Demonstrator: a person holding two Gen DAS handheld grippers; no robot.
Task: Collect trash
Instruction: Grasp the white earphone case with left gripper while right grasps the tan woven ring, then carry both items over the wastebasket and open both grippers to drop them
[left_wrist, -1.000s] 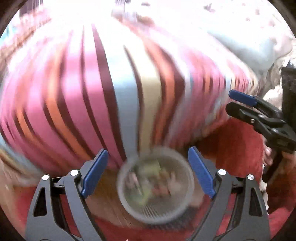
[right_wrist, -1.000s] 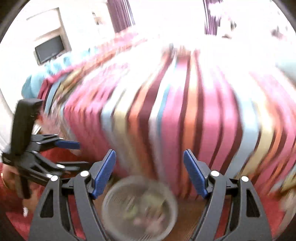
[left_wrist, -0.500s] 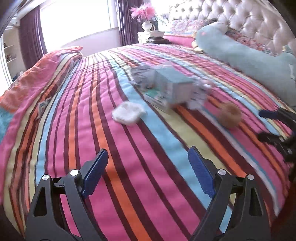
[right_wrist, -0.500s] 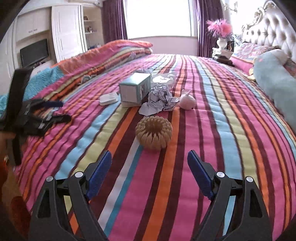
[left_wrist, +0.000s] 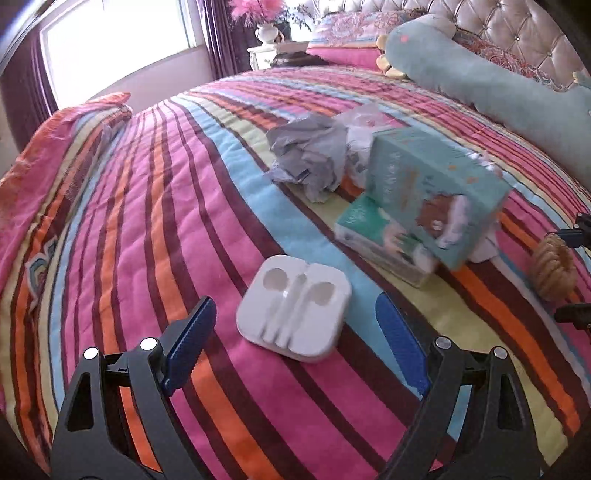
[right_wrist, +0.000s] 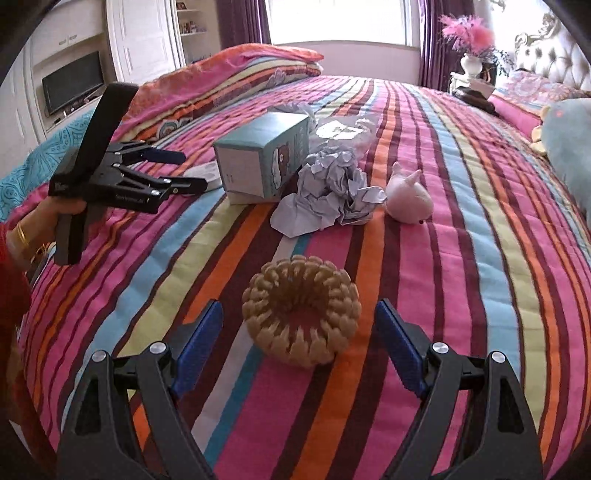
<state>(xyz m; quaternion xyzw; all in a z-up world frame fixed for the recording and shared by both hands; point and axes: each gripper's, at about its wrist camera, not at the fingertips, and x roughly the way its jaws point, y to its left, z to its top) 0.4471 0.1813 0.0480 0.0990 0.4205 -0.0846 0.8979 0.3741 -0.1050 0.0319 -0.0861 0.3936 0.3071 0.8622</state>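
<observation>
On the striped bedspread lie a white plastic earphone tray (left_wrist: 295, 306), a teal carton (left_wrist: 436, 199), crumpled grey paper (left_wrist: 306, 155), a clear wrapper (right_wrist: 343, 129) and a tan ring-shaped hair piece (right_wrist: 301, 317). My left gripper (left_wrist: 295, 343) is open, its blue pads either side of the white tray, just short of it. My right gripper (right_wrist: 299, 343) is open with the tan ring just ahead between its pads. The left gripper also shows in the right wrist view (right_wrist: 181, 170), beside the carton (right_wrist: 266, 158) and more crumpled paper (right_wrist: 325, 192).
A small pink plush toy (right_wrist: 408, 197) lies right of the paper. A long teal plush pillow (left_wrist: 498, 77) and patterned pillows line the tufted headboard. A folded quilt (right_wrist: 236, 70) lies at the far left. A nightstand with a vase (right_wrist: 471, 62) stands beyond the bed.
Both grippers rose from a mesh bin on the floor to the bed top, then moved forward: the left up to the white tray, the right up to the tan ring.
</observation>
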